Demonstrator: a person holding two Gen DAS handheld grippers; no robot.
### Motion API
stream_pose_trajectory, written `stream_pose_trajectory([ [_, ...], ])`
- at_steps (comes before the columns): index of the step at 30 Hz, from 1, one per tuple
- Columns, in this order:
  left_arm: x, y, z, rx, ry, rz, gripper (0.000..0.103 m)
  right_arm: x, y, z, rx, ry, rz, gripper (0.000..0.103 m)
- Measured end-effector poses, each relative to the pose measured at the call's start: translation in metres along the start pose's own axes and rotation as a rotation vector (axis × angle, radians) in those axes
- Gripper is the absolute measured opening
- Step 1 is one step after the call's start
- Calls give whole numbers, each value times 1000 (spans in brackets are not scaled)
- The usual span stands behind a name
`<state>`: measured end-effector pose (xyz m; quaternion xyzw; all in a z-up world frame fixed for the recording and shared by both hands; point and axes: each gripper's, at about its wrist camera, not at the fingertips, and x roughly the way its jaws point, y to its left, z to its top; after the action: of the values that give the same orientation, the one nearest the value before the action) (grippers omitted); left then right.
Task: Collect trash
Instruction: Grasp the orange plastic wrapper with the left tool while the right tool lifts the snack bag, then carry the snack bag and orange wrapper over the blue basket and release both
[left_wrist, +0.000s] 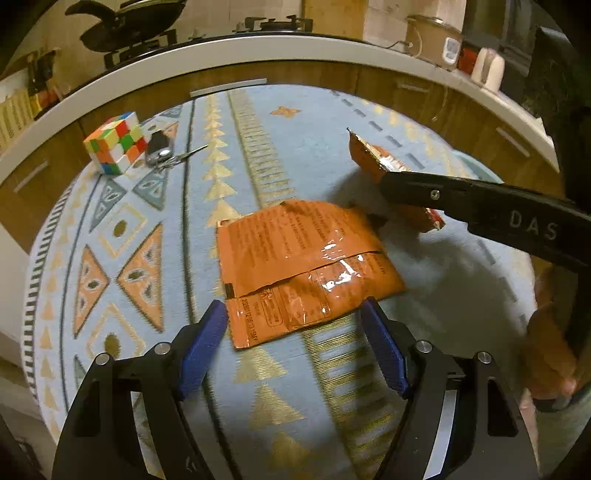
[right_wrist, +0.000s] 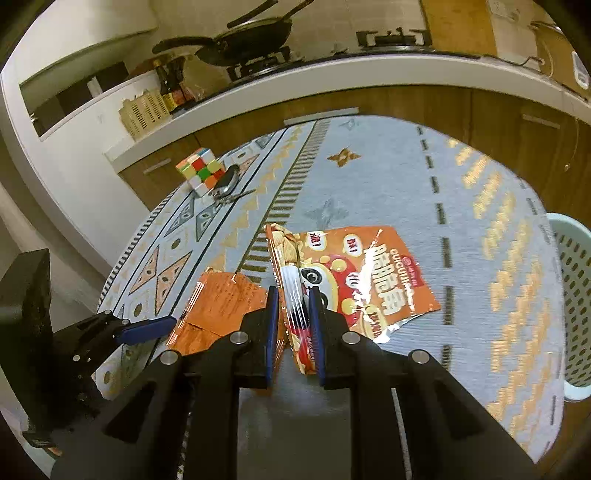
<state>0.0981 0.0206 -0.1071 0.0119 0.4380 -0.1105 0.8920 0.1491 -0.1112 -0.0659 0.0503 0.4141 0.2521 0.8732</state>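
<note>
A flat orange wrapper (left_wrist: 295, 258) lies back side up on the round table's patterned blue cloth (left_wrist: 147, 229). My left gripper (left_wrist: 293, 308) stands open over its near edge, one blue pad at each side of that edge. My right gripper (right_wrist: 293, 295) is shut on a crumpled orange snack bag (right_wrist: 369, 273) with a panda print and holds it just above the cloth. In the left wrist view that bag (left_wrist: 365, 153) sticks out past the right gripper's black finger (left_wrist: 424, 192). The right wrist view shows the flat wrapper (right_wrist: 225, 299) beside a blue left pad (right_wrist: 147, 328).
A colourful puzzle cube (left_wrist: 114, 142) and a key fob with keys (left_wrist: 162, 149) sit at the table's far left. A pale perforated basket (right_wrist: 572, 295) stands off the table's right edge. Behind is a kitchen counter (right_wrist: 332, 79) with a stove and a wok (right_wrist: 243, 38).
</note>
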Motion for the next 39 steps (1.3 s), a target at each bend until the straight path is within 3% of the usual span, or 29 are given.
stream_pose_trajectory([
  [3,-7,2,3,-20,-30,-55,80,-11,-3,3,-17,-16,-10,14],
  [6,-8,6,10,-53,-49,-28,83,-15,-7,4,-52,-13,-46,14],
  [10,5,2,16,-72,-15,2,85,-19,-15,-4,-80,-12,-76,13],
  [14,17,-13,19,-29,-7,-1,89,-24,-22,-11,-76,-18,-75,13],
  [18,26,-21,20,-4,12,50,89,-25,-26,-13,-71,-13,-77,13],
  [25,17,-1,23,-71,-23,-1,65,-22,-27,-13,-61,-13,-66,13],
  [34,10,8,28,-72,-69,-1,1,-27,-22,-8,-66,-45,-70,9],
  [39,-6,10,33,-89,-131,-41,1,-43,-22,0,-67,-90,-90,7],
])
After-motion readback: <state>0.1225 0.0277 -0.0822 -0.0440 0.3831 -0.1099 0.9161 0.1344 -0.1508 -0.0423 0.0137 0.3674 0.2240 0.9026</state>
